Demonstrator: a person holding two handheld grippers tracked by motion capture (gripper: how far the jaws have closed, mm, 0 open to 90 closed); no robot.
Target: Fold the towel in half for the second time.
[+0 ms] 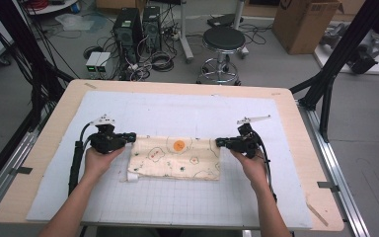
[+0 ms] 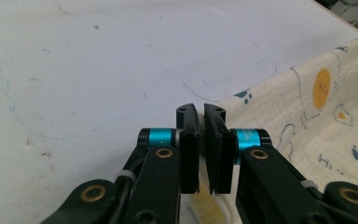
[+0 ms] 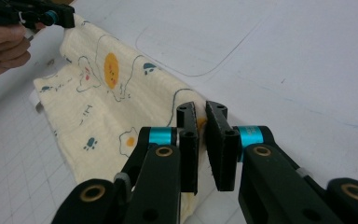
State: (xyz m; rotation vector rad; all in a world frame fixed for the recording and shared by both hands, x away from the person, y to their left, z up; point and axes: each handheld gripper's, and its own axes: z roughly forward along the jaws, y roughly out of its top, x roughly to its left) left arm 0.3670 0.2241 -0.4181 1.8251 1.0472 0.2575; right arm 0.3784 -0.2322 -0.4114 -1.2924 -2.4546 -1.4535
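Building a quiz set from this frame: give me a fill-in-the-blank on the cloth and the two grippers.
1. The left gripper is shut on the cloth's ____ corner.
2. The big round spot printed on the cloth is ____.
3. The cloth lies on a white mat printed with a ____.
4. Beyond the table stands a round black ____.

Missing words: far left; orange; grid; stool

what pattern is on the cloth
Cream cloth with fried eggs, blue paw prints and an orange sun; clearest in the right gripper view.
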